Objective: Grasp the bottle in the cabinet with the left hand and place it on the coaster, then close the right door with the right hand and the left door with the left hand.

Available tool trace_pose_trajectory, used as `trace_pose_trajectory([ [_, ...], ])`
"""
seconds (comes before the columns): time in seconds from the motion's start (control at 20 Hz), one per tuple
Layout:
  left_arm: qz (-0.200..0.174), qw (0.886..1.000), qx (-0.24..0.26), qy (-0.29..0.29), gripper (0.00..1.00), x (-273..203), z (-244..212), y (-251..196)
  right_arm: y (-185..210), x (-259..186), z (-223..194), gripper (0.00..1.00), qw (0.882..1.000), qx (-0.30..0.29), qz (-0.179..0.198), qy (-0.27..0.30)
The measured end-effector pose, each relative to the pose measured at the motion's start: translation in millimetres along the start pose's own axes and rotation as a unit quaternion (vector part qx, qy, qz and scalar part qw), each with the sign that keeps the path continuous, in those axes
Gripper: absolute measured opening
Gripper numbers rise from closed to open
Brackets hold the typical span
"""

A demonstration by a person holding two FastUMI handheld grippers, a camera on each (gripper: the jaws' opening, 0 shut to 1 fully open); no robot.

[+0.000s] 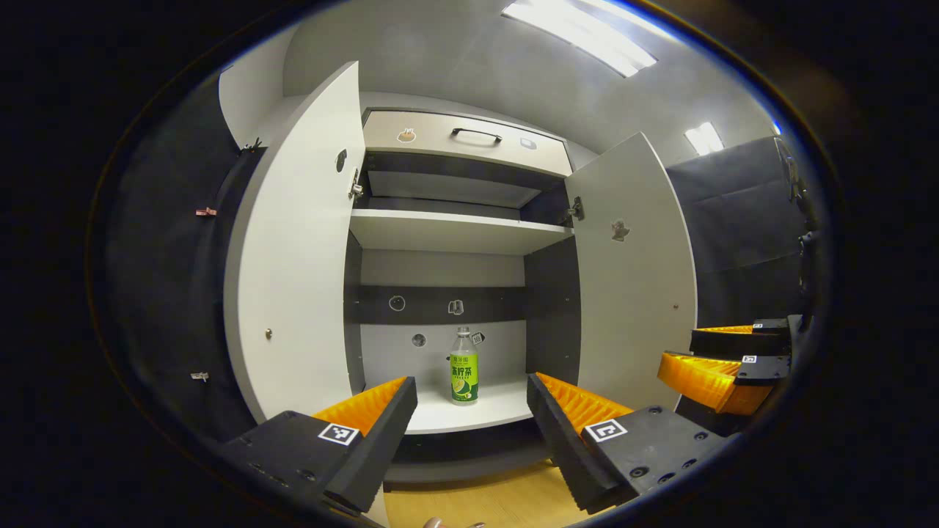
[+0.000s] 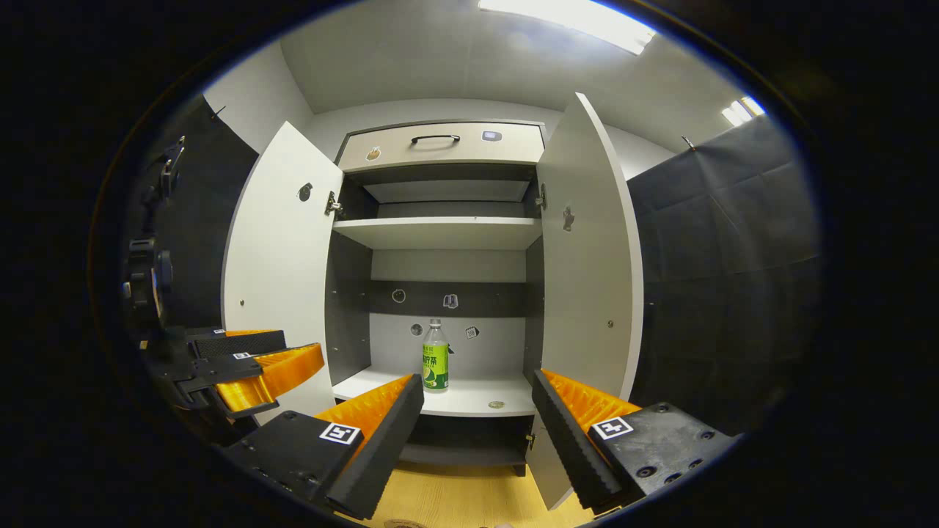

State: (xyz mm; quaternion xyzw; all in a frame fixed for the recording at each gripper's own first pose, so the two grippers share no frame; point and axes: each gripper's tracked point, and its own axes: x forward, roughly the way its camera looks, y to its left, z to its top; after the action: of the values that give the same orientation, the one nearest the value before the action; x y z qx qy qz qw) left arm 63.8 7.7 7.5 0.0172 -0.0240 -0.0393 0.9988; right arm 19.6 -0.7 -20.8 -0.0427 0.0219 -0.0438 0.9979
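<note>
A clear bottle with a green label stands upright on the lower shelf of the open cabinet, toward the back. My left gripper is open in front of the shelf, short of the bottle, with nothing between its fingers. In the right gripper view the bottle stands a little left of centre, and my right gripper is open and empty, also outside the cabinet. The left door and right door both stand wide open. The right gripper hangs open beside the right door.
A drawer with a dark handle sits above an upper shelf. A small round thing lies on the lower shelf right of the bottle. A wooden tabletop lies below the cabinet. The left gripper is beside the left door.
</note>
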Motion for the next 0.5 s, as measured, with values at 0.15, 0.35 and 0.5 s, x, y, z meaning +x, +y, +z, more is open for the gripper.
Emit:
trace_pose_trajectory([
  [0.15, -0.002, 1.0, 0.003, 0.001, 0.96, 33, -7, -3, -1, 16, -5, 0.98, 1.0, 0.005, 0.016, 0.003],
  [0.35, -0.002, 1.0, -0.003, 0.004, 0.96, 90, -19, -6, -15, 44, -11, 0.98, 0.999, 0.01, 0.032, 0.002],
  [0.5, -0.003, 1.0, -0.008, 0.006, 0.96, 138, -31, -8, -27, 65, -16, 0.98, 0.999, 0.018, 0.039, 0.0],
])
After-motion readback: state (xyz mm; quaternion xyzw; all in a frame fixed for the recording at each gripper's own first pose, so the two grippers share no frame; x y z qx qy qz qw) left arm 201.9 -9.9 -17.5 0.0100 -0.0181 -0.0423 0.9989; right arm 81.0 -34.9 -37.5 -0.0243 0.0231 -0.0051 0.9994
